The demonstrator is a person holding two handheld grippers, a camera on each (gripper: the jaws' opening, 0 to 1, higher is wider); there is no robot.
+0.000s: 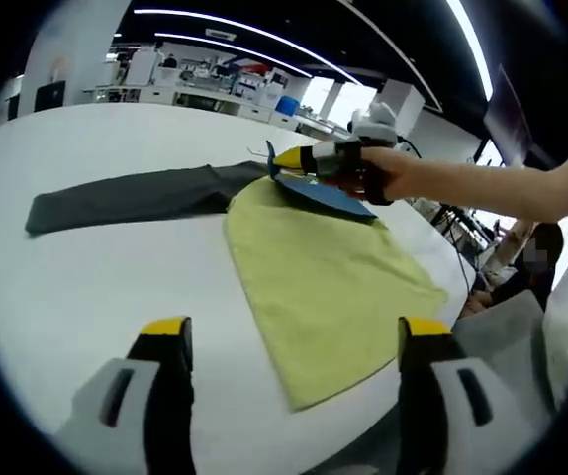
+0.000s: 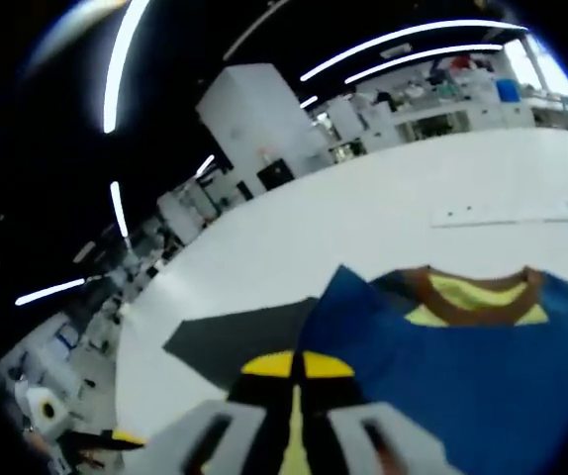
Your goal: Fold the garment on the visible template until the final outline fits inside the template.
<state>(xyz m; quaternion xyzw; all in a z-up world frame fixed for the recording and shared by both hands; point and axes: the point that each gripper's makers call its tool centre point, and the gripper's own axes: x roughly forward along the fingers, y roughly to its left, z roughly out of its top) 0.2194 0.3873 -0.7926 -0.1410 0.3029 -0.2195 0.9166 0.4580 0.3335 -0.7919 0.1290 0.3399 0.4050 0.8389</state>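
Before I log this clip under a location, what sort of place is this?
Probably a big open lab or workshop, not a home: long strip lights cross a dark ceiling, white benches crowded with equipment line the back, and the shirt lies on a large white table.

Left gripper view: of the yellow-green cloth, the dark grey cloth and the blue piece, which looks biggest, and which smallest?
1. Yellow-green cloth, clearly largest, though also nearest the camera.
2. Dark grey cloth.
3. Blue piece, smallest, pinched by the right hand-held gripper.
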